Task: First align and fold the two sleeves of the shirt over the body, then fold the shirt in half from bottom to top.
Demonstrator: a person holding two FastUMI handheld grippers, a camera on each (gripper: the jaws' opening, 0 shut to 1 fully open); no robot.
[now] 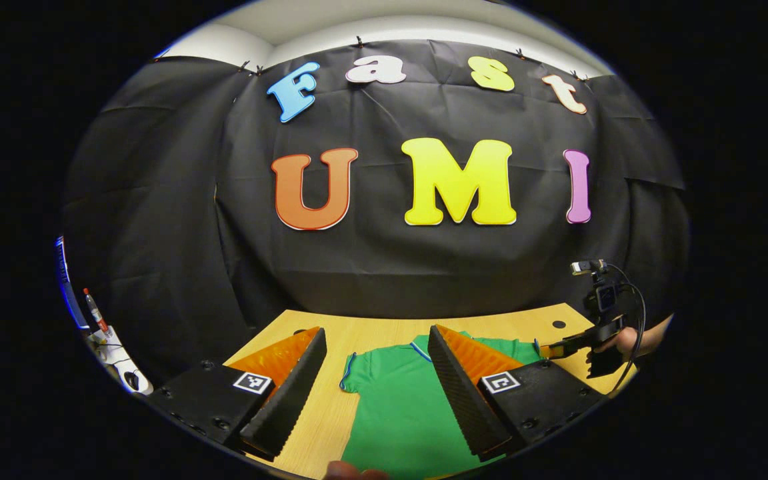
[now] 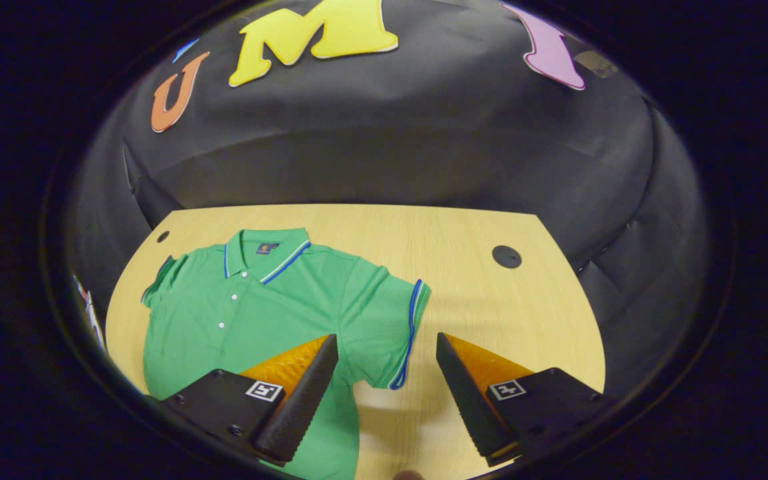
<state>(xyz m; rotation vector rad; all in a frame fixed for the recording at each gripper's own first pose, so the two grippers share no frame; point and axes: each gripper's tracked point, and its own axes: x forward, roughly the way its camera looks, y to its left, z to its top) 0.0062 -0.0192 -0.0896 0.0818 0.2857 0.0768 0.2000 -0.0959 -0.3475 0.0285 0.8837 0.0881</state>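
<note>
Hovering above the near part of the wooden table (image 2: pixel 464 227), the right gripper (image 2: pixel 387 387) has its jaws spread wide and holds nothing; in the right gripper view its left finger (image 2: pixel 297 393) is over the green fabric and its right finger (image 2: pixel 471 393) is over bare wood. Between these two fingers lies the blue-trimmed cuff of one short sleeve (image 2: pixel 391 320), spread flat and pointing to the right in this view. The green polo shirt (image 2: pixel 251 307) lies flat on the table with its front side up, the small white buttons visible, and the collar (image 2: pixel 267 250) toward the far edge, near the black cloth wall (image 2: pixel 384 147). The other sleeve (image 2: pixel 161 277) lies at the far left in this view, close to the table edge. A round dark hole (image 2: pixel 507 256) is in the tabletop, well apart from the shirt on the right. In the left gripper view, the left gripper (image 1: pixel 377 373) is also wide open and empty, raised above the table, with the shirt (image 1: pixel 397 407) lying between and under its fingers and one sleeve cuff (image 1: pixel 349 370) visible between them. Farther off on the right in this view is the other gripper (image 1: pixel 587 347), held by a hand (image 1: pixel 627 340) above the far corner of the table. At the left edge some small objects (image 1: pixel 107 337) stand beside the table; I cannot tell what they are.
</note>
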